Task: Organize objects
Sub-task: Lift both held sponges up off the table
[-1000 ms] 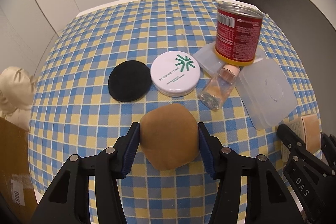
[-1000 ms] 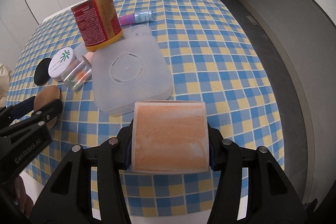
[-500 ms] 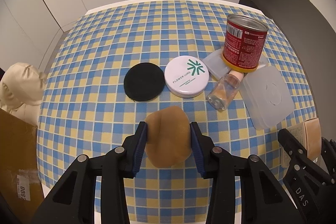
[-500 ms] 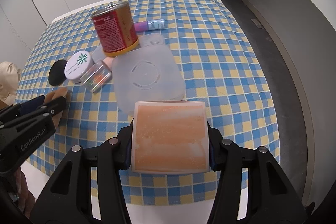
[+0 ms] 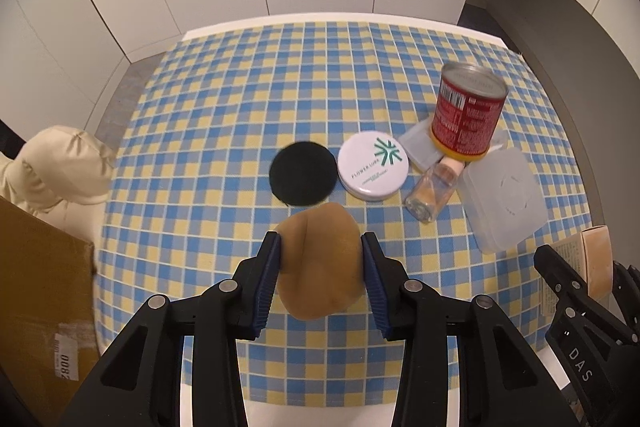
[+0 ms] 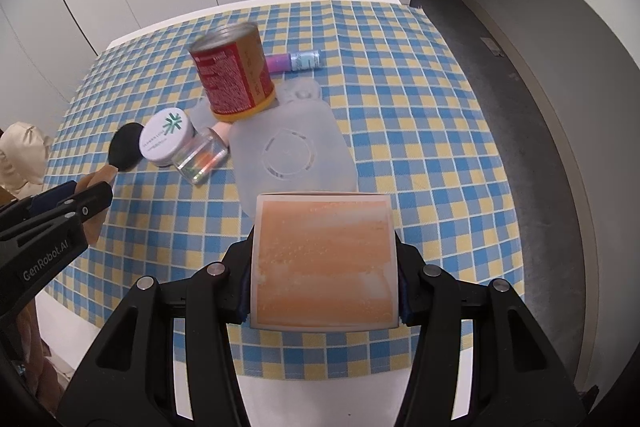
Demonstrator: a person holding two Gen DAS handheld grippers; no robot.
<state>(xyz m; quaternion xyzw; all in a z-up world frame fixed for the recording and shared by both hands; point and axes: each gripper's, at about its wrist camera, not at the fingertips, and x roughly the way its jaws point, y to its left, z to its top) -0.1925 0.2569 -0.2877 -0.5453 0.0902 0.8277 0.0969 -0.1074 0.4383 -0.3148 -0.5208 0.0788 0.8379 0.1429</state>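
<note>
1. My left gripper (image 5: 320,281) is now squeezing the tan puff (image 5: 320,267) hard between both pads; a second ago those jaws were standing wider, only bracketing it, and the puff was lying round and flat. Now it is buckling into a fold.

2. I am carrying the puff clear of the cloth (image 5: 208,131), above the near edge, just short of the black pad (image 5: 303,174) and white tin (image 5: 373,166). The table is looking smaller than it did a second ago, so I am rising.

3. My right gripper (image 6: 325,261) is clamping the orange box (image 6: 325,261) by its two sides, exactly as before, and it is also lifting over the near edge, just in front of the clear lid (image 6: 292,151).

4. The can (image 6: 234,75), bottle (image 6: 202,157) and tube (image 6: 296,62) are sitting untouched in their cluster (the can is perching partly on clear plastic).

5. I am judging both pickups done: what is coming next is carrying each item to wherever it belongs, and I cannot see that place yet
</note>
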